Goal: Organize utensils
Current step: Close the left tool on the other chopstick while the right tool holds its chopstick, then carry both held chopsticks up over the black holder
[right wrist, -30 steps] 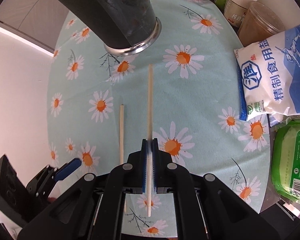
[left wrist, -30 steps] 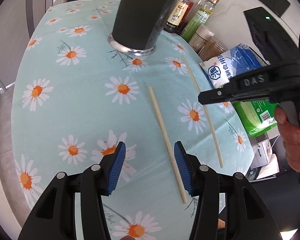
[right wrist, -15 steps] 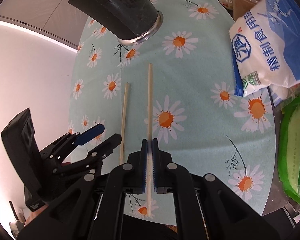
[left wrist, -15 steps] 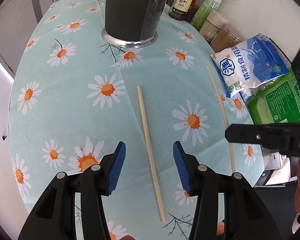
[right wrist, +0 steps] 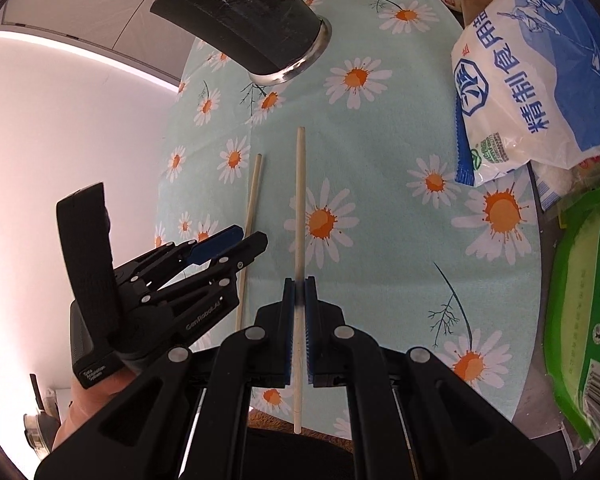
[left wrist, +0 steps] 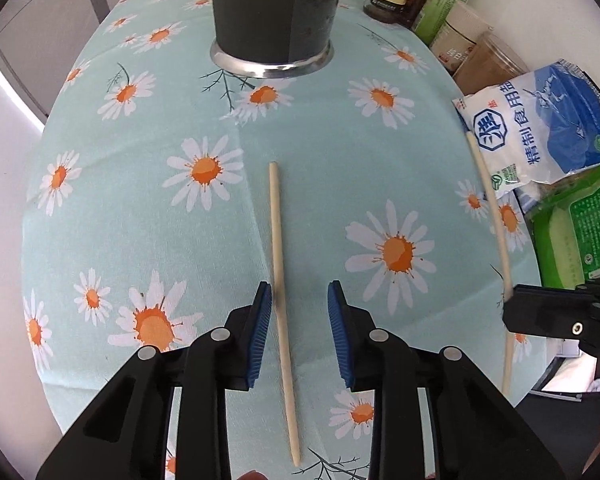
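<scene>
Two pale wooden chopsticks are in play on the daisy tablecloth [left wrist: 132, 208]. One chopstick [left wrist: 279, 264] lies flat, and my open left gripper [left wrist: 299, 300] straddles it, jaws on either side without touching. It also shows in the right wrist view [right wrist: 251, 216], as does the left gripper [right wrist: 236, 242]. My right gripper [right wrist: 299, 284] is shut on the second chopstick [right wrist: 300, 200], held just above the cloth; in the left wrist view that chopstick [left wrist: 496, 224] runs into the right gripper [left wrist: 516, 300]. A dark utensil cup [left wrist: 274, 12] with a steel base stands at the far side, also in the right wrist view [right wrist: 244, 20].
A blue-and-white salt bag [left wrist: 540, 128], a green packet [left wrist: 580, 224] and several sauce bottles and jars [left wrist: 452, 12] crowd the right and far-right side. The tablecloth's near edge drops off just below both grippers.
My left gripper has moved forward and down so its open jaws now flank the lying chopstick. My right gripper, still holding its chopstick, has drawn back and lifted slightly.
</scene>
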`<state>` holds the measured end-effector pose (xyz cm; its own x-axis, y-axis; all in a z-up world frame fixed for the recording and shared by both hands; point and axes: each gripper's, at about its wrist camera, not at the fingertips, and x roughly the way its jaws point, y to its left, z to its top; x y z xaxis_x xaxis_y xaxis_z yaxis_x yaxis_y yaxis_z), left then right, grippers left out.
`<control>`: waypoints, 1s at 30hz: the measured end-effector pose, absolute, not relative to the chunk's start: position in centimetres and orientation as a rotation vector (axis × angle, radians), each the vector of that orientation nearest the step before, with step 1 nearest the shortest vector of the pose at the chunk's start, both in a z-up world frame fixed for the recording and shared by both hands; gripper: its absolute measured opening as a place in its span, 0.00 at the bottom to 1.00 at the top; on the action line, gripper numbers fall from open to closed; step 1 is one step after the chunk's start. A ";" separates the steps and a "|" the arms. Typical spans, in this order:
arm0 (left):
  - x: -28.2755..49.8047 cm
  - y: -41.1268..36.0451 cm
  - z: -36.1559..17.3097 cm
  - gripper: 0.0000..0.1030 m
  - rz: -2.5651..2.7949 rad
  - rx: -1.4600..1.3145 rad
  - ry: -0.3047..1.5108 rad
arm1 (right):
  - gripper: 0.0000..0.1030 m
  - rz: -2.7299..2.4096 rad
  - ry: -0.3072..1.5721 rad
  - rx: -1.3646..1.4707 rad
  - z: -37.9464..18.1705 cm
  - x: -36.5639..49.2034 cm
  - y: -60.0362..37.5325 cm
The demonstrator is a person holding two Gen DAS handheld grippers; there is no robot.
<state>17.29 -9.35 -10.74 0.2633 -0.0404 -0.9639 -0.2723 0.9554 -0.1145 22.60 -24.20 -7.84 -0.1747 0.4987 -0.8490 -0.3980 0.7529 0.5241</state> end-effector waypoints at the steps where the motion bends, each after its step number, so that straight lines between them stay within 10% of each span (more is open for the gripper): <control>1: 17.3 -9.4 -10.9 0.24 0.170 -0.277 1.304 | 0.06 0.802 1.555 0.081 -7.8 22.6 -24.3; 9: 18.2 -8.6 -11.1 0.04 0.194 -0.284 1.340 | 0.06 0.837 1.555 0.038 -7.6 22.5 -24.5; 30: 15.5 -2.5 -6.7 0.04 0.025 -0.407 1.155 | 0.06 0.839 1.469 -0.055 -6.0 23.4 -17.8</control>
